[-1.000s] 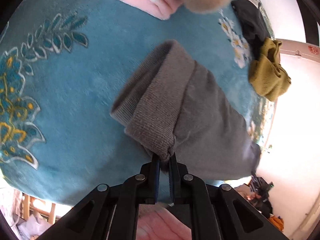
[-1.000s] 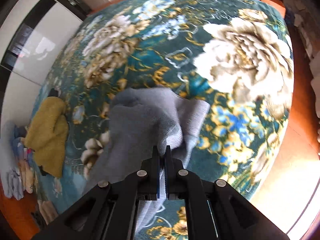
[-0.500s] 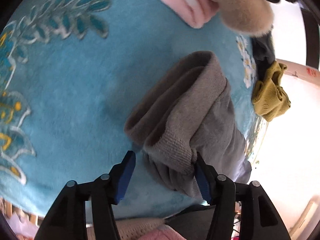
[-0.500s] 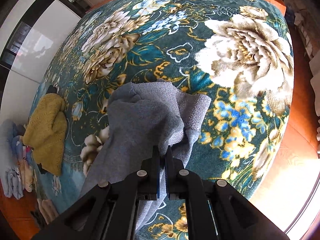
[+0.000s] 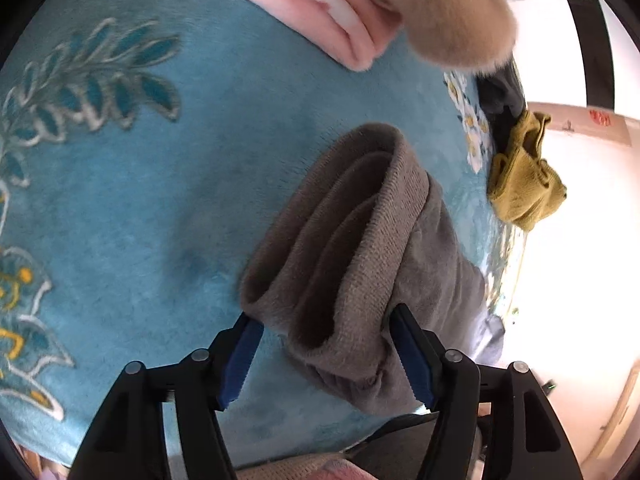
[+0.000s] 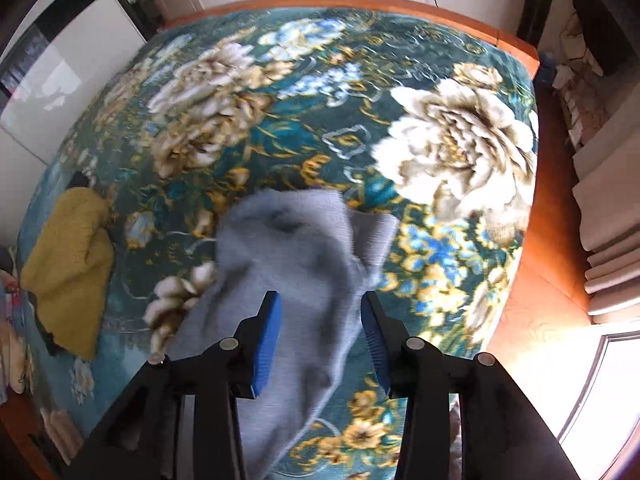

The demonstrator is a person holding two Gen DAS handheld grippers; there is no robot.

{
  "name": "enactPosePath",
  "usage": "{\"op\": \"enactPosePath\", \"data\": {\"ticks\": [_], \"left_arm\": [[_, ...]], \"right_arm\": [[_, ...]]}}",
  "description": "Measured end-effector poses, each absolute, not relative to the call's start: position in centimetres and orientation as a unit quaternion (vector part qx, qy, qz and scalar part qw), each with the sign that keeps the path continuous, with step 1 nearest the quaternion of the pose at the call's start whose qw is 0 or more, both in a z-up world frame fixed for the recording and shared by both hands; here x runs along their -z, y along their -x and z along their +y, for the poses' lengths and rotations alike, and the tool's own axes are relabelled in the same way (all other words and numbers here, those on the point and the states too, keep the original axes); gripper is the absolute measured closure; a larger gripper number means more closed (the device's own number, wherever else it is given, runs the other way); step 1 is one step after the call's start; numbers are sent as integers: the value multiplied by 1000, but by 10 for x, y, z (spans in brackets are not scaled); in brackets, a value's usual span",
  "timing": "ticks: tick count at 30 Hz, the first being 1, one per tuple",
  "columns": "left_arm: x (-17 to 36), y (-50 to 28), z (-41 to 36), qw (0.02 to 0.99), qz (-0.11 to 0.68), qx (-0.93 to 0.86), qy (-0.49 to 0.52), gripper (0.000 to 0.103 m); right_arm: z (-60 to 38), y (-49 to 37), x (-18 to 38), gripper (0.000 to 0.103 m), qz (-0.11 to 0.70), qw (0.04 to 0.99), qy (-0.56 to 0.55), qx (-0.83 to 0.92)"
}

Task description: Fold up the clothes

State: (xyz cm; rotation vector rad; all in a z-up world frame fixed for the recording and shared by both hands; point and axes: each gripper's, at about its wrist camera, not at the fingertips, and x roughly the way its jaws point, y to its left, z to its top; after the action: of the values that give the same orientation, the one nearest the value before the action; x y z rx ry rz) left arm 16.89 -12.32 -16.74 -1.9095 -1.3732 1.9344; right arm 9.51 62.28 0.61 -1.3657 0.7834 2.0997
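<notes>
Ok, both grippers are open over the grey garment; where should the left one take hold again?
Take the grey garment by its ribbed cuff edge, with the left gripper coming in low from the near side. The rolled band stands off the blanket, so it looks easy to pinch.

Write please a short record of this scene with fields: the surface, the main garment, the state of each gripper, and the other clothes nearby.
surface: bed with a teal floral blanket
main garment: grey garment, lying on the blanket, ribbed hem bunched in folds
left gripper: open, fingers on either side of the hem, not clamping it
right gripper: open, above the grey cloth
other clothes: mustard garment crumpled on the bed; folded pink garment; dark garment beside the mustard one
fold status: grey garment released by both grippers
</notes>
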Motion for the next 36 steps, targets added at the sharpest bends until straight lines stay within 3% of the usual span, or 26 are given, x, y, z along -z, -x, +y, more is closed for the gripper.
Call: {"op": "enactPosePath", "data": {"ticks": [4, 9, 16, 20, 32, 36], "left_arm": [[169, -172, -127, 52, -457, -635, 620, 35], [170, -177, -132, 62, -479, -637, 601, 39], [160, -177, -136, 64, -493, -644, 582, 73], [145, -171, -131, 55, -468, -663, 582, 84], [84, -182, -208, -40, -445, -725, 524, 86], [100, -194, -244, -111, -448, -713, 528, 87]], "right_arm": [[565, -74, -11, 60, 287, 174, 507, -794], [479, -56, 22, 57, 316, 69, 532, -783], [439, -69, 62, 57, 360, 35, 561, -745], [448, -80, 65, 57, 377, 49, 556, -739], [468, -97, 44, 57, 399, 37, 528, -749], [495, -103, 33, 57, 406, 44, 500, -764]]}}
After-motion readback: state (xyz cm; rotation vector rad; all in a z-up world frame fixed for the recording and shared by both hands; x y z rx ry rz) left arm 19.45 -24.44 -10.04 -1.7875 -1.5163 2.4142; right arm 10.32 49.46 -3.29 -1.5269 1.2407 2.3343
